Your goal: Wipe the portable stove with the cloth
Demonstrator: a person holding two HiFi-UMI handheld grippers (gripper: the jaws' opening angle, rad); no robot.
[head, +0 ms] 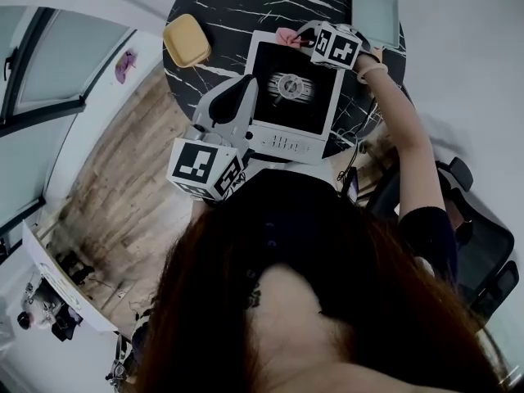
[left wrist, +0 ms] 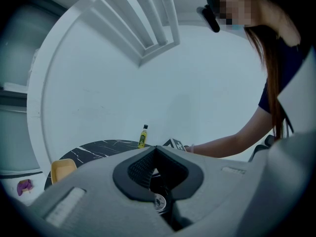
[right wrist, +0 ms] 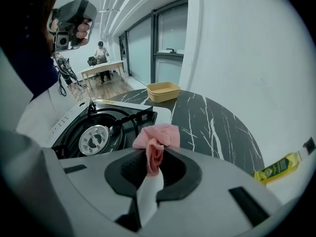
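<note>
Our right gripper (head: 301, 38) has its jaws closed on the pink cloth (head: 288, 37). In the right gripper view a fold of the cloth (right wrist: 157, 141) is pinched between the right gripper's (right wrist: 155, 154) dark pads, and the rest bunches out ahead of them. The cloth sits at the far rim of the portable stove (head: 293, 97), by the corner of its white frame. We cannot tell whether it presses on the surface.

The stove (right wrist: 98, 127) stands on the round black marble desk (head: 229, 6), with its burner ring in the middle and its control strip on the near side.

Our left gripper (head: 244, 87) is held up beside the stove's near left corner. In the left gripper view its (left wrist: 156, 149) jaws are closed together with nothing between them, and it looks across the desk (left wrist: 98, 149) toward a white wall.

A yellow tray (head: 187, 41) lies on the desk left of the stove. A pale flat board (head: 375, 13) lies at the far right edge. A small yellow bottle (right wrist: 276, 168) stands near the desk's far edge.
</note>
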